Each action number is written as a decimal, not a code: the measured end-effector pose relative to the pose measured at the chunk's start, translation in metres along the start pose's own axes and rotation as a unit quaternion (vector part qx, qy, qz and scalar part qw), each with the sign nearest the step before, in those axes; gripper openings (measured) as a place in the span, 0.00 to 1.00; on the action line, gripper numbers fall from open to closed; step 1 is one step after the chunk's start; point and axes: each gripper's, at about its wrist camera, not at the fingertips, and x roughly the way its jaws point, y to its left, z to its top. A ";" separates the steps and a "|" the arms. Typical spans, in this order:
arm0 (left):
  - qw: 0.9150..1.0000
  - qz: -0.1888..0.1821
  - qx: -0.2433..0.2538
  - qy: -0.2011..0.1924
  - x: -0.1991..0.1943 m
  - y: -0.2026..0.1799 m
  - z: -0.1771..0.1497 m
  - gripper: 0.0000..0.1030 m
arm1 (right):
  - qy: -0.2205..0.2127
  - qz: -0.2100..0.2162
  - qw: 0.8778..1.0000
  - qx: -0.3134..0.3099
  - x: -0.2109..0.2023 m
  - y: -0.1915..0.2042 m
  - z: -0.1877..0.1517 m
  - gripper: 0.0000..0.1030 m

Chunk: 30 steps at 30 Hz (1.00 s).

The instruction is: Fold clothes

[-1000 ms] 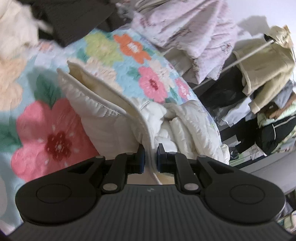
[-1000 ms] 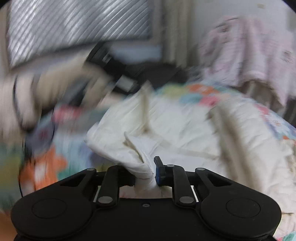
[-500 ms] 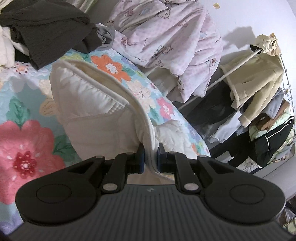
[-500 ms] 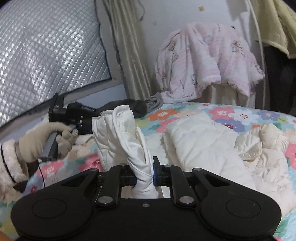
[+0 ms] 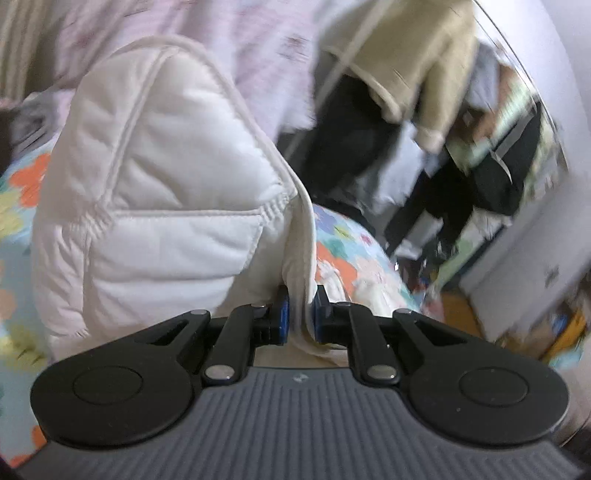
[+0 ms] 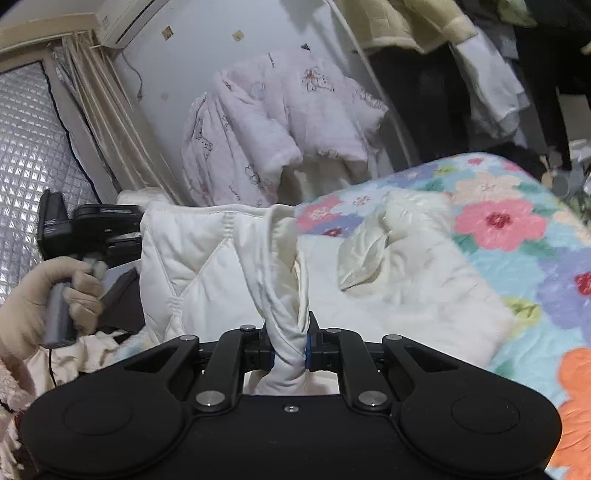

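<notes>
Both tongs are clamped on the white quilted jacket (image 6: 207, 273): the left gripper (image 5: 298, 314) pinches its piped edge, the right gripper (image 6: 290, 345) a bunched fold, lifting one part above the floral bedspread (image 6: 517, 236) while the rest lies on it.

White quilted jacket (image 6: 192, 266), lifted, draped over floral bedspread (image 6: 517, 236)

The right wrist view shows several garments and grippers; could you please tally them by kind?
White quilted jacket: 1
Pink printed garment: 1
Beige coat: 1
Grippers, right and left: 2
Total: 5
</notes>
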 end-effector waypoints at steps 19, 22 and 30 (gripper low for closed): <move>0.993 -0.010 0.092 0.067 0.070 -0.002 0.031 0.12 | 0.006 -0.046 0.997 0.065 0.053 -0.067 0.001 0.13; 0.994 -0.004 0.088 0.070 0.077 0.007 0.049 0.11 | -0.032 -0.033 0.998 0.045 0.043 -0.054 0.035 0.12; 0.991 0.008 0.096 0.097 0.130 0.011 0.078 0.14 | -0.026 -0.131 0.988 -0.076 0.075 -0.048 0.091 0.12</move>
